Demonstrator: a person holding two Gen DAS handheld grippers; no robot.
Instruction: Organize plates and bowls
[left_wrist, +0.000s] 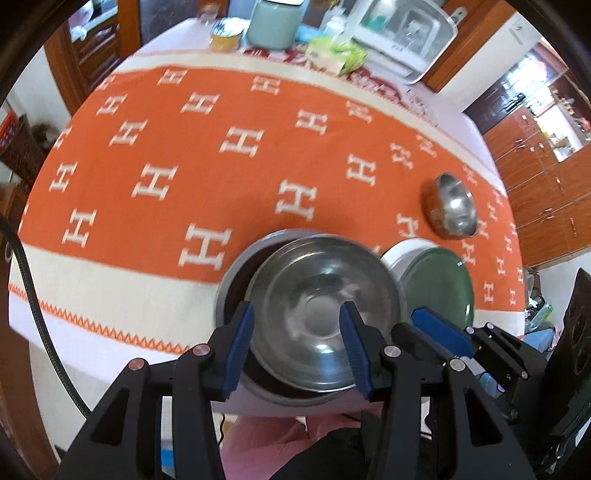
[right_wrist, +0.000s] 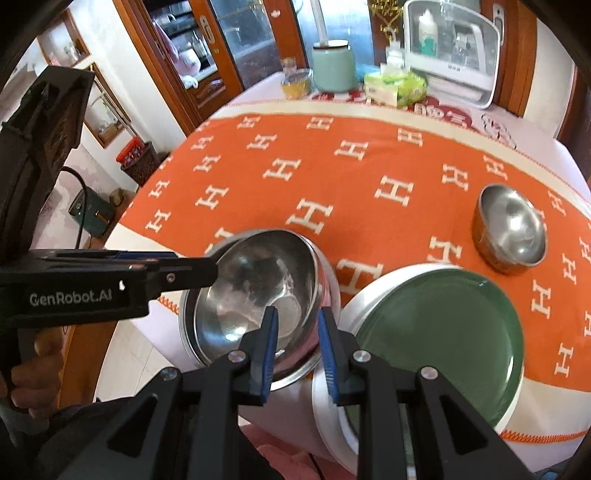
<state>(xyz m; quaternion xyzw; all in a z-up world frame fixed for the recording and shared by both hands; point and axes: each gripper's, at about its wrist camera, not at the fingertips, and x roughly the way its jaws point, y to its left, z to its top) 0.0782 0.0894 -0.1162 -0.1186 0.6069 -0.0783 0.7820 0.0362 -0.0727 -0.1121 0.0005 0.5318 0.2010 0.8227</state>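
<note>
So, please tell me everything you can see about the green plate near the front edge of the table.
The green plate is round, flat and dark green, with a glossy, ceramic-looking surface that reflects light near its far rim. It looks empty and lies level on a larger white plate, whose rim shows around it. The stack sits on the orange tablecloth at the table's near edge, right of the nested steel bowls. The white plate touches it from below; whether the bowls' rim touches it I cannot tell.

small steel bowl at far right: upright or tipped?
Upright. The small steel bowl sits on the orange cloth, mouth up, inside visible and empty.
</note>
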